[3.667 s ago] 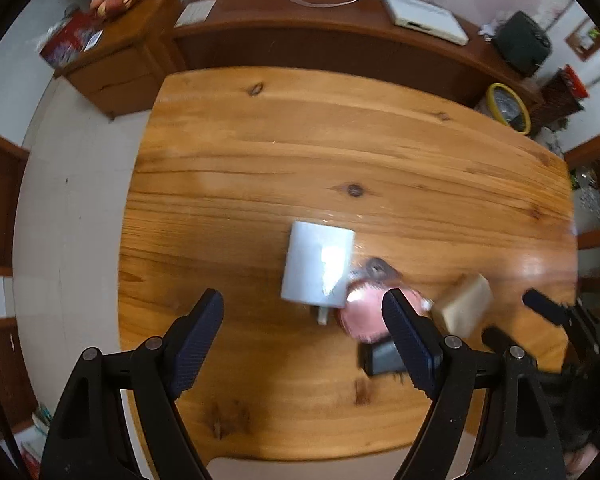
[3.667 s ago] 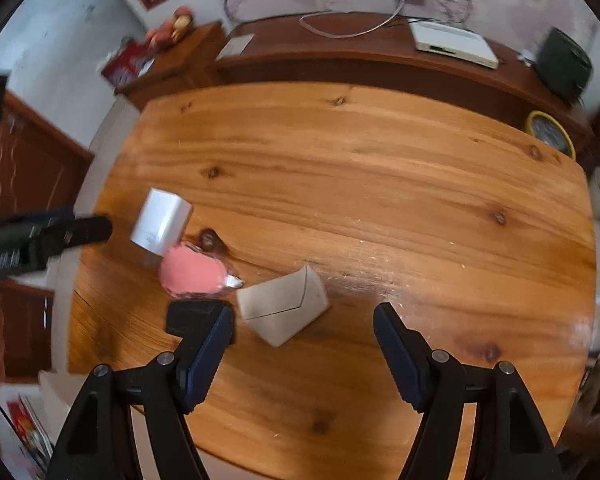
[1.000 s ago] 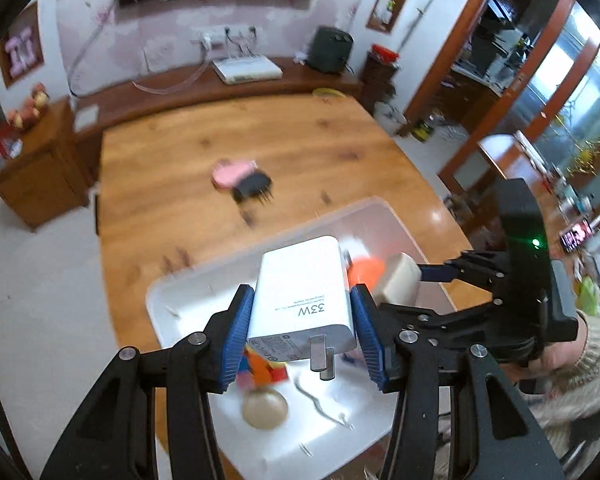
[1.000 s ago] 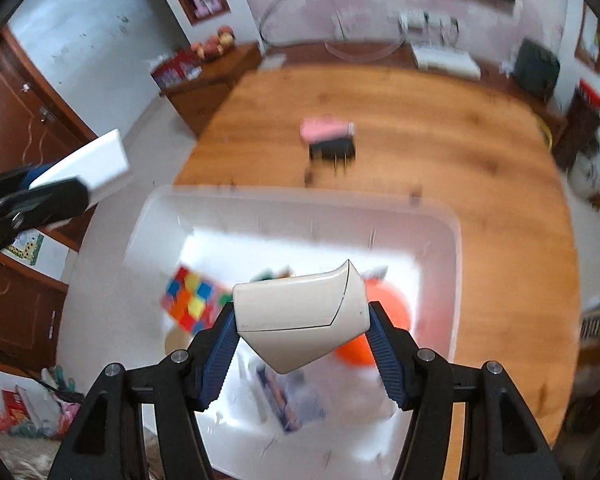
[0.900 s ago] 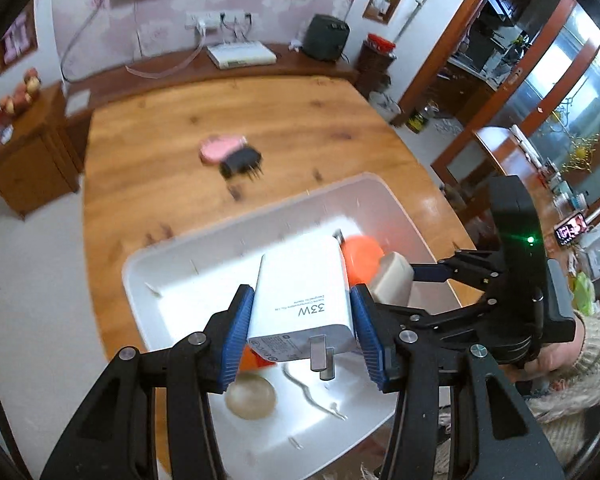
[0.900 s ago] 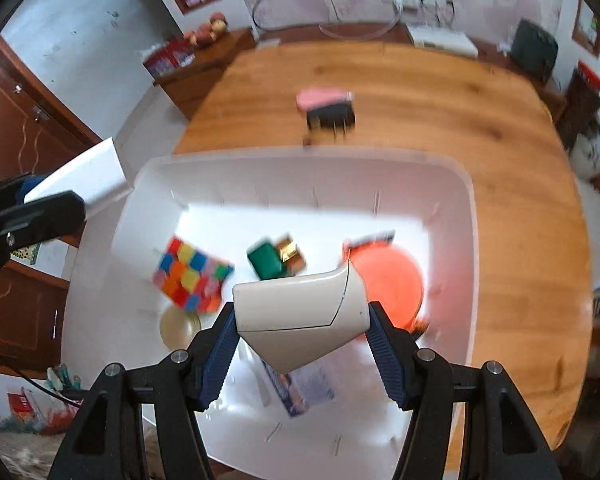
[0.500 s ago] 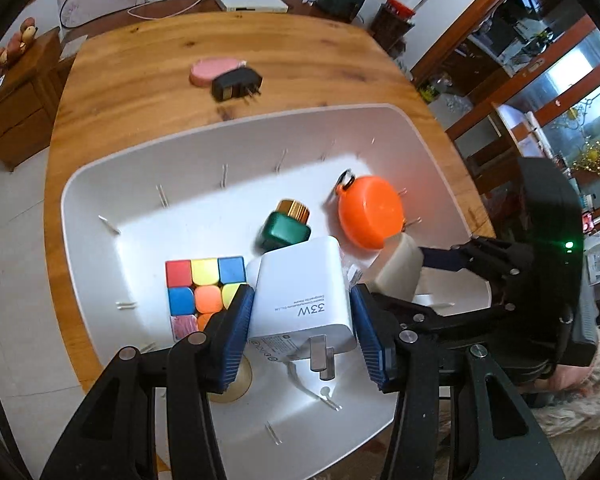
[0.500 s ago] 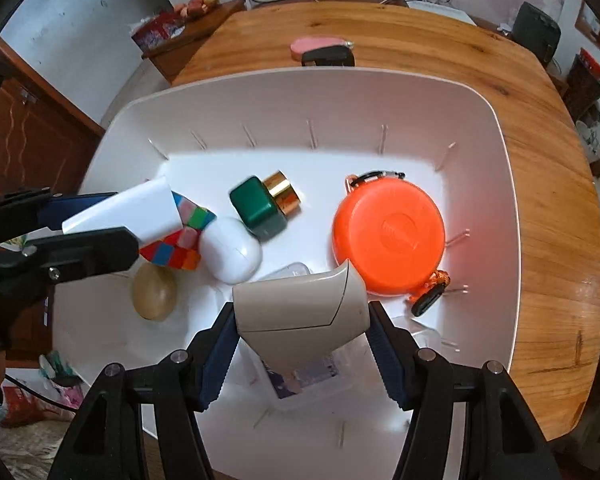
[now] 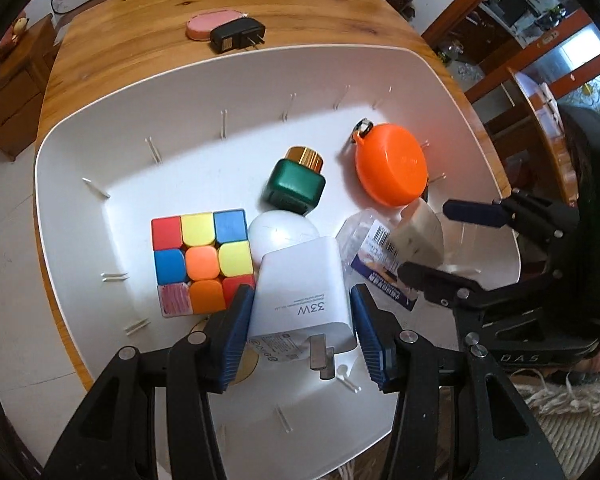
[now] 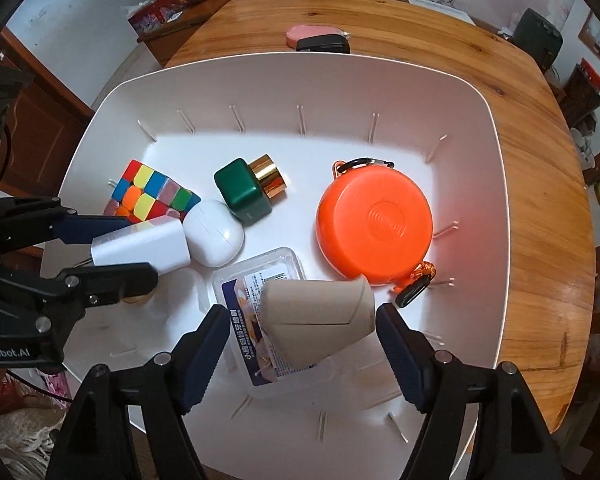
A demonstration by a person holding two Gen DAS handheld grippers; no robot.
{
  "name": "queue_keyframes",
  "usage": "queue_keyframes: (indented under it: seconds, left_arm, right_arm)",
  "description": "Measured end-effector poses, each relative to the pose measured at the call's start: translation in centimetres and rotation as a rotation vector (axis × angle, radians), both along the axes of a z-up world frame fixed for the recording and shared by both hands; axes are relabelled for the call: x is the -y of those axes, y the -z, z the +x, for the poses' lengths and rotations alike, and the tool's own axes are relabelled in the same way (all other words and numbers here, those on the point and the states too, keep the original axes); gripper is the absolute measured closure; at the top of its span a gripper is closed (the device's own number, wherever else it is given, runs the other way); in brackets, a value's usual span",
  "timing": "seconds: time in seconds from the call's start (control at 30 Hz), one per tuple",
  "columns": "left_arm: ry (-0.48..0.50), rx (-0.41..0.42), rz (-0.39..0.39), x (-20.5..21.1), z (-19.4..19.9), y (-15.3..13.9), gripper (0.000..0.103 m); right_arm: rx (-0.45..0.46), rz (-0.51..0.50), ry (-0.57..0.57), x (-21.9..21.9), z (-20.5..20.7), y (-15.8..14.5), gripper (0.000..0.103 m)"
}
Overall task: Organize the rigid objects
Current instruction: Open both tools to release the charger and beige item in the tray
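Wooden tabletop (image 10: 540, 128) carries a white bin (image 10: 496, 184); over it the left tool (image 9: 300, 320) grips a white charger (image 9: 302, 292), and the right tool (image 10: 302, 332), jaws just opening, stands clear of a beige case (image 10: 316, 320) above a clear plastic box (image 10: 260, 276). Risk: the case may bounce off that box or hit the orange case (image 10: 374, 222). A round tan thing under the left tool is mostly hidden.

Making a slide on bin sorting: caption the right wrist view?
Right gripper opens over the white bin, releasing a beige case onto a clear box.
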State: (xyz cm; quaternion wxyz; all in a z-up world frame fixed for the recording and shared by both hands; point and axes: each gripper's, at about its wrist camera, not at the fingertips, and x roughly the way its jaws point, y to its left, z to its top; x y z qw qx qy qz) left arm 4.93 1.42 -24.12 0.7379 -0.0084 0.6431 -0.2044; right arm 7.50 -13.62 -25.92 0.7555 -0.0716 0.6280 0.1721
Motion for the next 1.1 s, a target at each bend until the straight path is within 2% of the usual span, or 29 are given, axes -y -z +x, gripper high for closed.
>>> queue_keyframes:
  seconds: [0.17,0.23,0.3,0.5,0.9,0.97,1.03,1.1]
  left_arm:
    - [0.012,-0.033,0.012,-0.2,-0.5,-0.2,0.047]
    - [0.019,-0.035,0.011,-0.3,-0.6,-0.6,0.037]
    - [0.022,-0.03,0.011,-0.4,-0.5,-1.0,0.033]
    - [0.006,-0.016,-0.004,-1.1,-0.3,-2.8,0.033]
    - [-0.029,0.092,-0.048,-2.1,0.9,-7.8,0.03]
    - [-0.037,0.105,-0.051,-2.1,1.3,-8.2,0.027]
    - [-0.043,0.12,-0.05,-2.2,1.5,-8.6,0.017]
    - [-0.047,0.134,-0.05,-2.2,1.7,-9.1,0.017]
  right_arm:
    - [0.012,0.007,-0.001,-0.2,0.5,-0.7,0.027]
    - [0.016,0.009,-0.002,-0.4,0.7,-1.0,0.027]
    - [0.019,0.008,-0.002,-0.3,0.5,-1.4,0.027]
    - [0.028,0.009,0.001,-0.5,0.4,-2.1,0.027]
    - [0.054,0.006,0.0,-0.8,0.1,-3.7,0.027]
    - [0.06,0.005,-0.002,-0.9,0.2,-3.9,0.027]
    - [0.065,0.005,-0.002,-1.0,0.3,-4.2,0.027]
    - [0.071,0.004,-0.001,-1.0,0.4,-4.5,0.027]
